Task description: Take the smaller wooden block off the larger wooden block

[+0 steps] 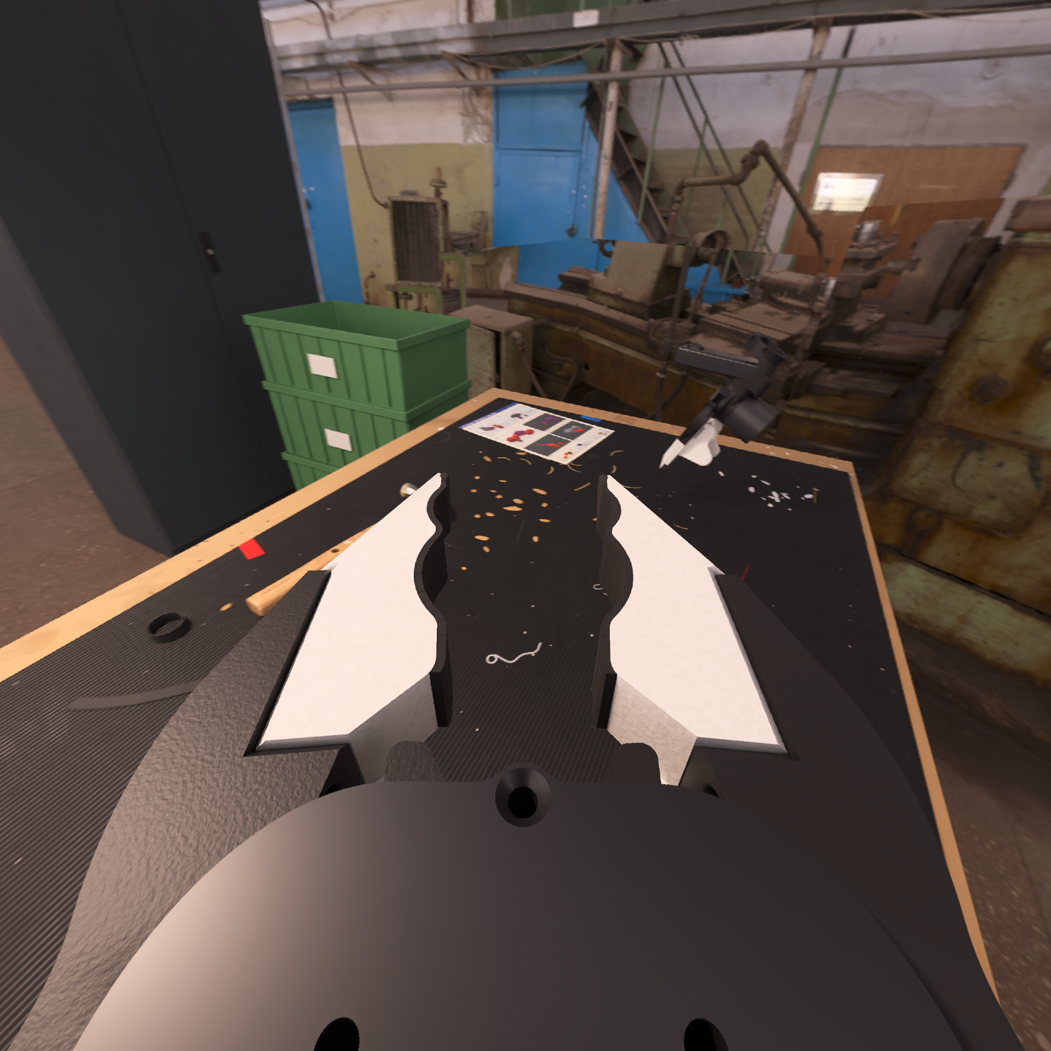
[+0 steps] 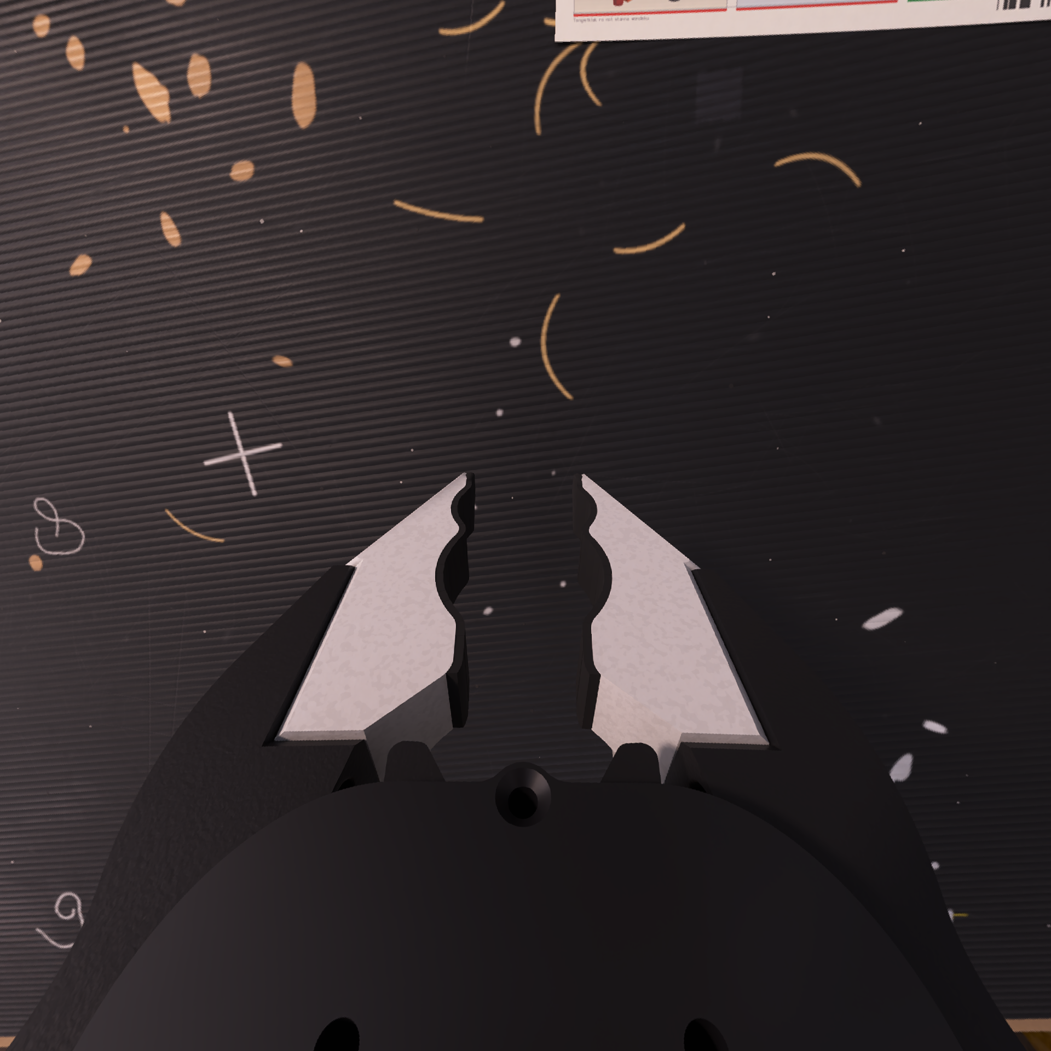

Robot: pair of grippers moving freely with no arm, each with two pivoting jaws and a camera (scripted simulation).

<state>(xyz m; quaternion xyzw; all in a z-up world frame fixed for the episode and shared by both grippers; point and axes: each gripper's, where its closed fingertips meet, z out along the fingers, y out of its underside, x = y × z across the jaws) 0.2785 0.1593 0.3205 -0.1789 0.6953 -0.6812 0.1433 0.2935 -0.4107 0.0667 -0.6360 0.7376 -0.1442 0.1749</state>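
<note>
Neither wooden block shows in either view. My left gripper (image 1: 523, 483) is open and empty, low over the black mat (image 1: 529, 614), pointing toward the far end of the table. My right gripper (image 2: 524, 478) is open and empty, looking straight down at the mat (image 2: 739, 455) from above. The right gripper also shows in the left wrist view (image 1: 691, 446), hovering over the far right part of the table with its white fingers pointing down.
A printed sheet (image 1: 536, 430) lies at the far edge; its corner shows in the right wrist view (image 2: 796, 17). Wood shavings (image 1: 512, 506) scatter the mat. A wooden handle (image 1: 296, 580), a black ring (image 1: 169, 627) and a red tag (image 1: 251, 549) lie left. Green crates (image 1: 364, 387) stand beyond.
</note>
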